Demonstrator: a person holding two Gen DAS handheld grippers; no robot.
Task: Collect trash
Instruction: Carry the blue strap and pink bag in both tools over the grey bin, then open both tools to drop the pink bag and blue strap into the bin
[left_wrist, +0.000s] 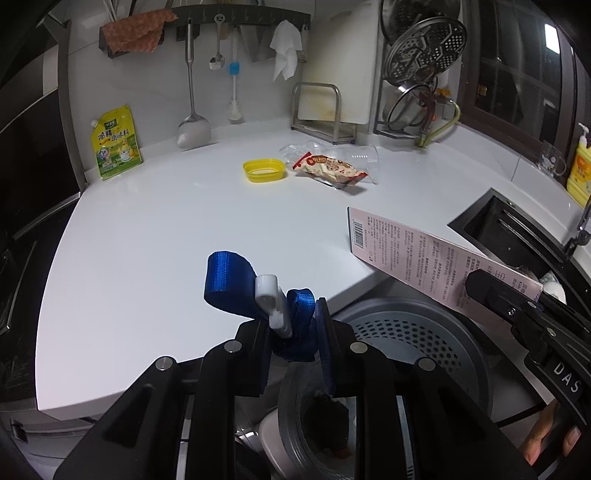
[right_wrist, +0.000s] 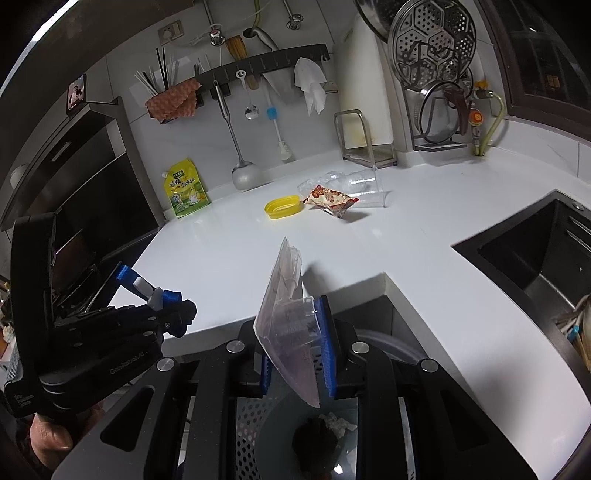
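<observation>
White and glossy, the L-shaped stone worktop (left_wrist: 155, 221) fills most of both views, with a black sunken sink (right_wrist: 532, 254) cut into its right side. Below the worktop's front edge stands a round grey bin with a perforated rim (left_wrist: 410, 332), dark scraps and crumpled paper lying at its bottom. Over that bin the right tool (right_wrist: 295, 347) is clamped on a flat pink printed card with a clear plastic blister front (right_wrist: 286, 306), which sticks up tilted between its blue-padded jaws. Beside it, also at the worktop's edge above the bin, the left tool (left_wrist: 295, 339) is closed on a blue woven strap with a white plastic clip (left_wrist: 240, 288), the strap looping forward over the worktop. Farther back on the worktop lie a clear plastic cup on its side (left_wrist: 354, 157), a red and white snack wrapper (left_wrist: 328, 168) resting against it, and just to its left an oval yellow plastic lid (left_wrist: 264, 170). A yellow-green spouted pouch (left_wrist: 116, 142) leans against the back wall.
</observation>
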